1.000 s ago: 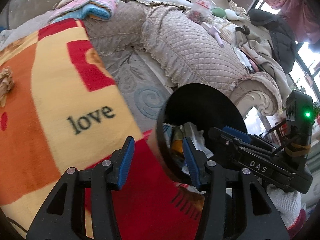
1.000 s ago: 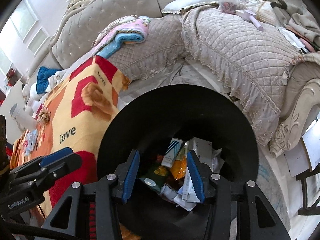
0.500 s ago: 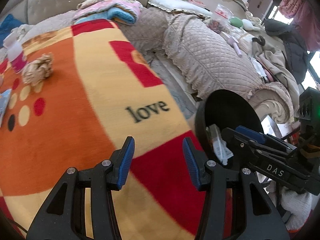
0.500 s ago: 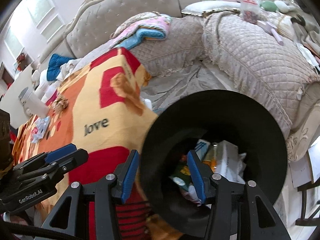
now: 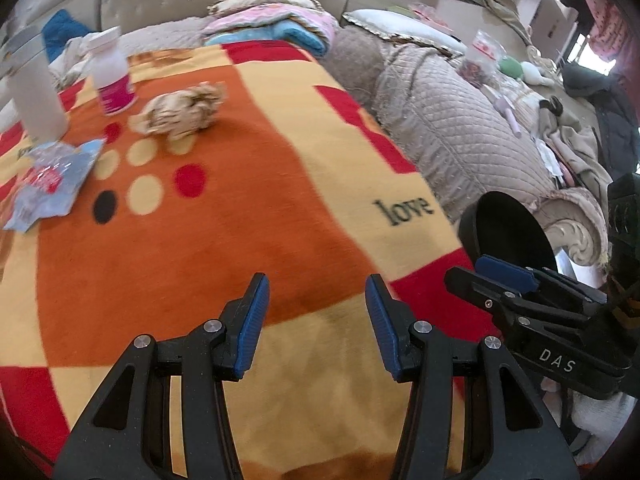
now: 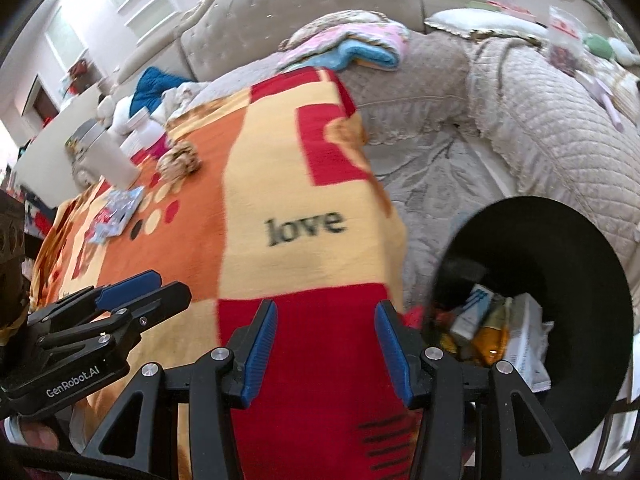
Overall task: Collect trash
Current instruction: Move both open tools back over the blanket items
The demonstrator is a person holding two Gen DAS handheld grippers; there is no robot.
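— What's the left gripper (image 5: 316,316) doing?

— Hovering half open and empty over the blanket (image 5: 224,240), like the right gripper (image 6: 326,344). The crumpled paper ball (image 5: 180,110) is lying at the far end beside the blue wrapper (image 5: 52,178)—approach low and straddle it.

— And the bin?

— The black trash bin (image 6: 560,264) is standing off the blanket's edge, below the quilted sofa (image 5: 452,136).

A blanket (image 5: 248,240) in orange, yellow and red with the word "love" covers the surface before me. Behind it a beige quilted sofa (image 5: 460,136) carries folded pink and blue blankets (image 5: 280,24). A white bottle with a pink label (image 5: 112,76) stands on the blanket.
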